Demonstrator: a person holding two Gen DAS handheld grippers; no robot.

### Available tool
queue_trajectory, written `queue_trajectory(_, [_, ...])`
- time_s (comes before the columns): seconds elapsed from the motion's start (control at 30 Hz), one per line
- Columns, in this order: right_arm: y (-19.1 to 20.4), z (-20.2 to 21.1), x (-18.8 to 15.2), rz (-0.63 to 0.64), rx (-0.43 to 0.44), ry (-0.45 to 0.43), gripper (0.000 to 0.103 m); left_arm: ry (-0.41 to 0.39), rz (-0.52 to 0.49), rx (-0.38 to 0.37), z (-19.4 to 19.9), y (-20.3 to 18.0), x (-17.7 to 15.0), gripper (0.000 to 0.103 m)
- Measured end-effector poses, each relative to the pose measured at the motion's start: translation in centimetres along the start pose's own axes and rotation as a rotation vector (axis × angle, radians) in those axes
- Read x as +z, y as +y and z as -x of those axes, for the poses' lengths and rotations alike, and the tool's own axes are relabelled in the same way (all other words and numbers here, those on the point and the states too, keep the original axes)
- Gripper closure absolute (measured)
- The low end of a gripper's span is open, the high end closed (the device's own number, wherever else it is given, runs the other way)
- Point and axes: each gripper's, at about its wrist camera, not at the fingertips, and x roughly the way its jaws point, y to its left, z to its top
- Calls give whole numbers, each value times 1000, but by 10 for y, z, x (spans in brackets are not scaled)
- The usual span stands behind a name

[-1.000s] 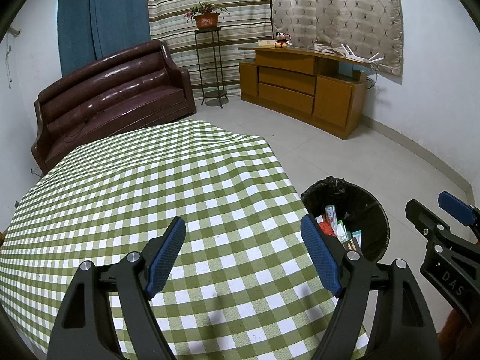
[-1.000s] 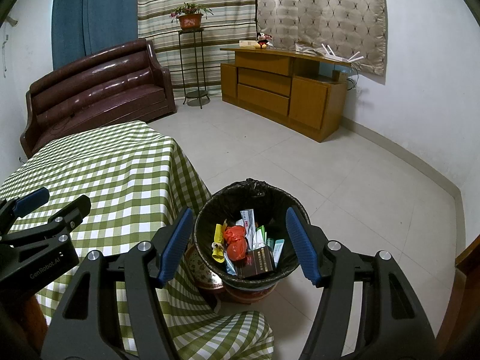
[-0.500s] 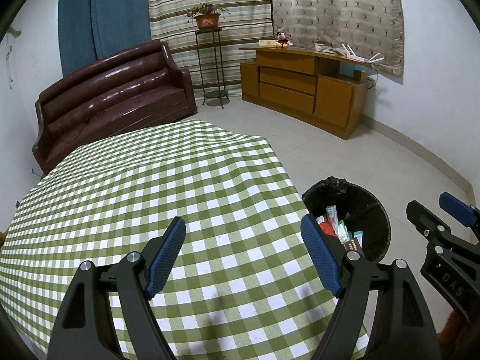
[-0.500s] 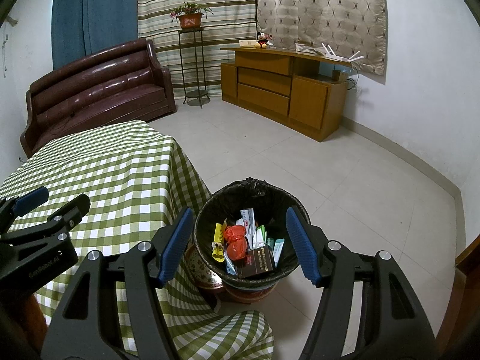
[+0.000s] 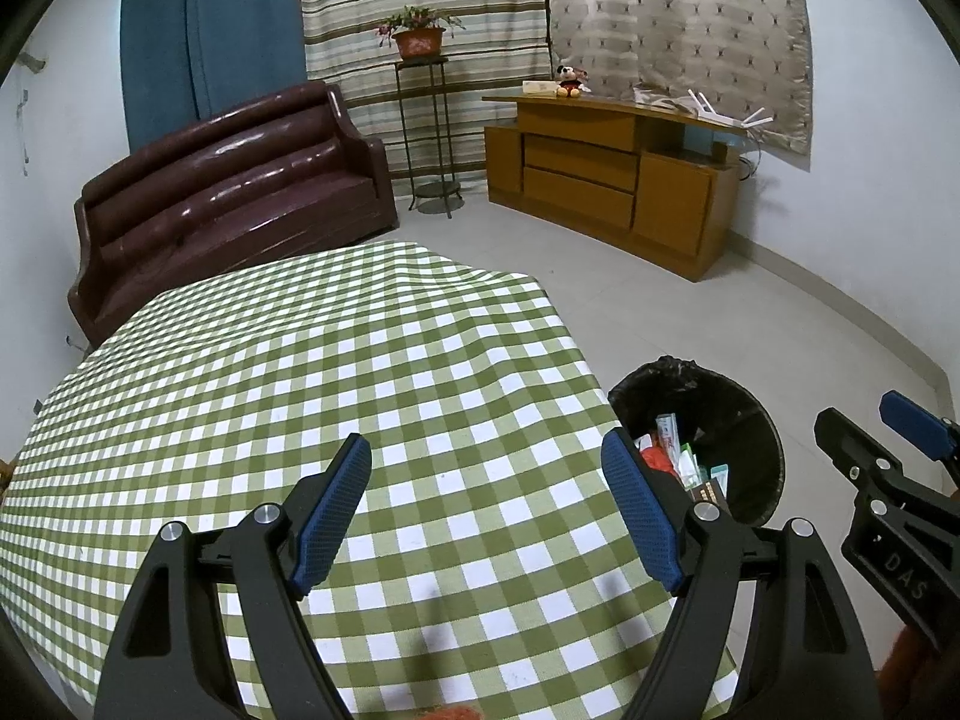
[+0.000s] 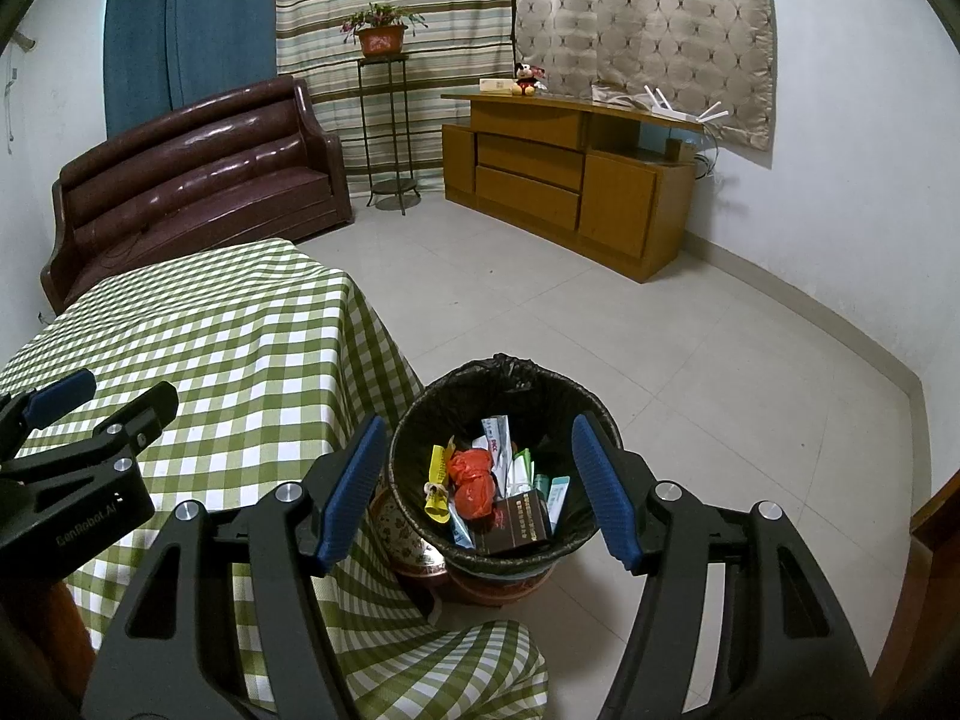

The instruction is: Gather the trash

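Nothing has shifted over the last second: both the left hand-held gripper (image 5: 486, 504) and the right hand-held gripper (image 6: 474, 486) stay spread apart and empty, the green-checked cloth-covered surface (image 5: 312, 396) bare, the mixed wrappers (image 6: 498, 489) lying in the black-lined round bin (image 6: 414, 438) at lower centre, so collection looks finished.

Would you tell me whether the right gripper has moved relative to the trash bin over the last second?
No. In the right wrist view the right gripper frames the trash bin exactly as before, and the wooden cabinet sits in the same spot.

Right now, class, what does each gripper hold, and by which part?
Nothing: the left gripper and right gripper are both open and empty.
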Motion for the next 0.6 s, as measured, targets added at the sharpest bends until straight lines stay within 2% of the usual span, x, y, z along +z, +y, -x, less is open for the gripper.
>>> queue_trajectory(0.47, [0,0,1,0,0,1,40,5,-7,-47,-1,-5,-1,25])
queue_trajectory(0.6, [0,1,2,0,1,2,40,0,-18,-40,0,-6,-1,25])
